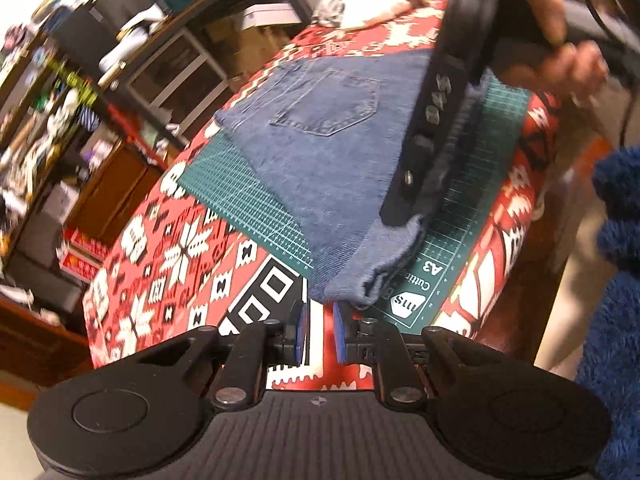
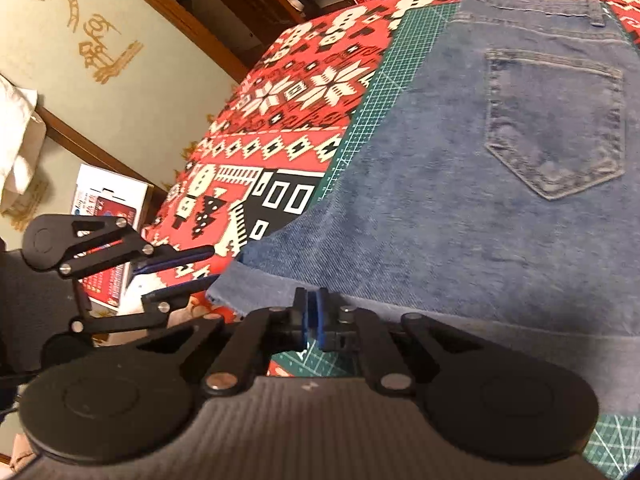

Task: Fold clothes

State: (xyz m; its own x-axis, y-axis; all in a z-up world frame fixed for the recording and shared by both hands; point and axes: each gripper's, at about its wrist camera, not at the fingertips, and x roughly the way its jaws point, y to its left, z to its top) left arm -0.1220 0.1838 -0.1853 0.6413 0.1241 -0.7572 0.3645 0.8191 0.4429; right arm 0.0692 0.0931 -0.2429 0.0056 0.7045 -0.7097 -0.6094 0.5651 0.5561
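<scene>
The denim shorts [image 2: 460, 184] lie spread on the green cutting mat [image 1: 240, 196], back side up, a patch pocket [image 2: 556, 128] showing and the waistband at the mat's far end from the cameras. They look already doubled lengthwise, since only one pocket shows, though a single flat half could look the same. The leg hem [image 1: 384, 256] at the mat's near edge is lifted and curled rather than flat.

The right tongs [image 2: 313, 312] are pinched together on the lower edge of the shorts, the blue pads meeting with cloth apparently between them (the fabric runs right under the pads, so the grip itself is partly hidden). Holding there would let the hem be carried up toward the waistband.

The left tongs [image 1: 320, 332] stand slightly parted, holding nothing, just short of the curled hem where it hangs off the mat's corner, placed as if to take that corner.

Mat and shorts rest on a table under a red patterned cloth [image 1: 168, 264]. Beyond it, cluttered shelves [image 1: 80, 92].
</scene>
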